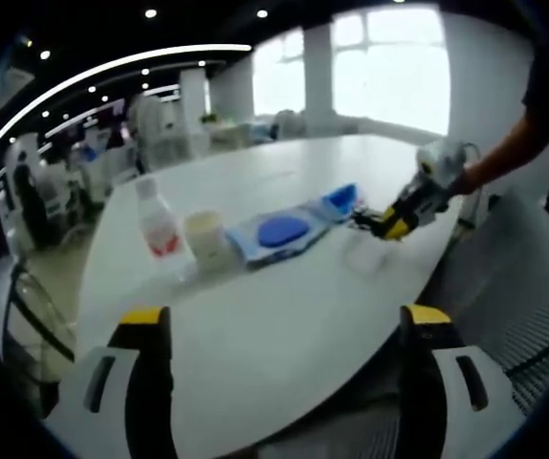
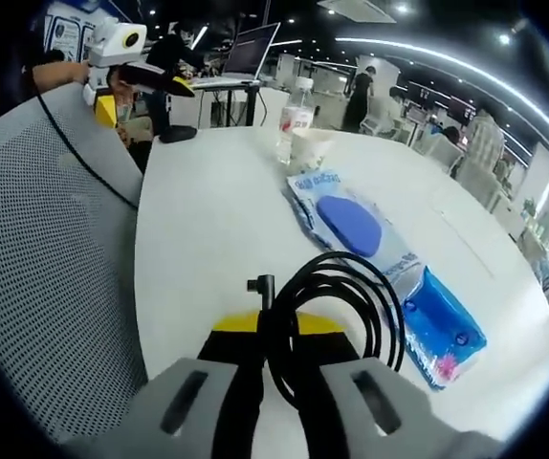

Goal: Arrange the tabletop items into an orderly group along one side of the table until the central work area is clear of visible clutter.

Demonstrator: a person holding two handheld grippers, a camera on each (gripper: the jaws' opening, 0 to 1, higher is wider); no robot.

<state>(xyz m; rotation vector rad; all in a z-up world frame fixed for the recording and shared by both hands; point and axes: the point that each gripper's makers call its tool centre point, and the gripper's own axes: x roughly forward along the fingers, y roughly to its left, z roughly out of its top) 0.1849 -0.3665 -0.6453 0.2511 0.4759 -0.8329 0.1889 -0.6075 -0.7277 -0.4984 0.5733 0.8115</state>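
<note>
On the white table (image 1: 284, 296) a clear bottle with a red label (image 1: 157, 222), a pale cup (image 1: 206, 239), a wipes pack with a blue lid (image 1: 279, 231) and a blue tissue packet (image 1: 340, 201) lie in a row. My left gripper (image 1: 284, 330) hangs open at the table's near edge with nothing between its fingers. My right gripper (image 1: 390, 225) (image 2: 276, 330) is shut on a coiled black cable (image 2: 337, 292) just right of the blue packet. The right gripper view has the wipes pack (image 2: 351, 225), blue packet (image 2: 444, 330), cup (image 2: 311, 148), bottle (image 2: 296, 115) and the left gripper (image 2: 121, 67).
A grey mesh chair back (image 2: 54, 258) stands against the table's edge, and another mesh chair (image 1: 518, 277) stands by the person's arm (image 1: 504, 153). A laptop (image 2: 251, 53) rests on a farther desk. People move about in the office behind.
</note>
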